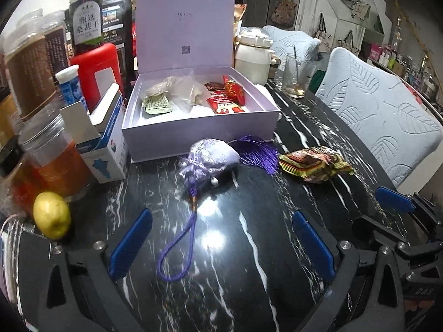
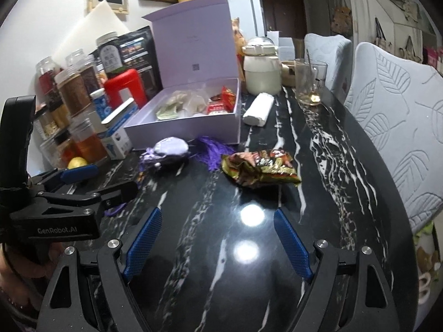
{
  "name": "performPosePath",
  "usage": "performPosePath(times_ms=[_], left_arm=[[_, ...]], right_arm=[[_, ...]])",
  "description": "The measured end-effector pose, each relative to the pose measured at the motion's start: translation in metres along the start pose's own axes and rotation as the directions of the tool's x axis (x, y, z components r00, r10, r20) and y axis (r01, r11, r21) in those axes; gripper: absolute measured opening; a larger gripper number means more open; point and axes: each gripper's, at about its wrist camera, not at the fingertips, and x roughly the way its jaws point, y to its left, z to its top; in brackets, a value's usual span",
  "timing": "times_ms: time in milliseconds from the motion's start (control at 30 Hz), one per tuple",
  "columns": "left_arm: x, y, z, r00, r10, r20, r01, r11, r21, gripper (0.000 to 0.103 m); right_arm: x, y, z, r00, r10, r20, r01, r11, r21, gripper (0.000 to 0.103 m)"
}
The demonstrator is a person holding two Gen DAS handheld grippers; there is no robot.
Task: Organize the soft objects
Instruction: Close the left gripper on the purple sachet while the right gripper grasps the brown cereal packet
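A lilac sachet pouch (image 1: 211,156) with a purple tassel (image 1: 259,150) and a purple cord loop (image 1: 178,249) lies on the black marble table in front of an open lilac box (image 1: 199,135). A crumpled foil snack packet (image 1: 314,163) lies to its right. My left gripper (image 1: 221,221) is open and empty, just short of the pouch, over the cord. In the right wrist view the pouch (image 2: 170,149) and packet (image 2: 259,167) lie ahead of my right gripper (image 2: 217,218), which is open and empty. The box (image 2: 182,135) holds several small packets.
Jars, a red container (image 1: 97,69) and a small carton (image 1: 106,149) crowd the left side, with a yellow fruit (image 1: 51,215) near them. A white jar (image 1: 252,58), a glass (image 1: 297,76) and a white roll (image 2: 259,109) stand behind. Padded chairs (image 1: 379,116) line the right edge.
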Motion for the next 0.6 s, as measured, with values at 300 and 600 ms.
performPosePath(times_ms=[300,600], left_arm=[[0.034,-0.002,0.025,1.000,0.010,-0.019,-0.010,1.000,0.024,0.103],[0.067,0.004,0.047,0.999,0.011,-0.048,-0.010,1.000,0.014,0.103]], right_arm=[[0.024,-0.021,0.018,1.000,-0.024,-0.017,0.025,0.999,0.033,0.084],[0.045,-0.041,0.041,0.999,-0.040,-0.017,0.041,0.997,0.058,0.099]])
